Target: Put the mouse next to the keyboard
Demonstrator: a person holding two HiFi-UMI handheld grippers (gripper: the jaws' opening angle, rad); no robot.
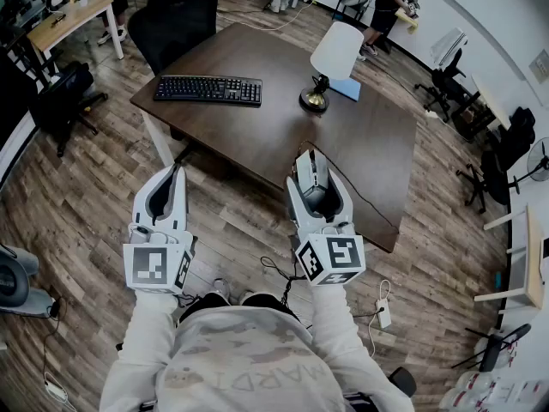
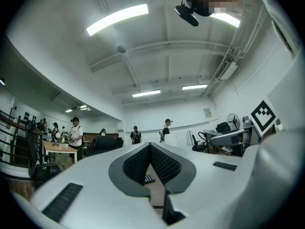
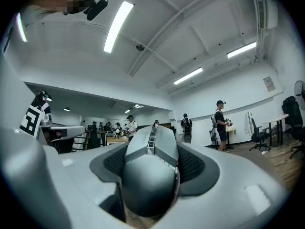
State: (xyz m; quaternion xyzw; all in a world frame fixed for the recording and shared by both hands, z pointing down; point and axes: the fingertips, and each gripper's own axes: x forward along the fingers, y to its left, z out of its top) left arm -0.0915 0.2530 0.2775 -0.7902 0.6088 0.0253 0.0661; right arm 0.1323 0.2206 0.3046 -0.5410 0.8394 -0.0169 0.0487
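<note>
The right claw (image 1: 310, 172) grips the grey mouse (image 3: 150, 168) by its sides, well apart from the keyboard (image 1: 208, 89), nearer the person. It is probably light, rigid and smooth-shelled, so a grip on the flanks suits it. The left claw (image 1: 174, 178) is closed and empty.

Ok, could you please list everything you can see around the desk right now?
table: one, dark brown, centre
keyboard: one, black, table's far left part
lamp: one, white shade, mid-table
flat blue item: one, blue, just beyond the lamp
office chair: one, black, beyond the keyboard
mouse: one, grey, corded, in the right gripper
left gripper: one, white, shut, empty
right gripper: one, white, shut on the mouse
</note>
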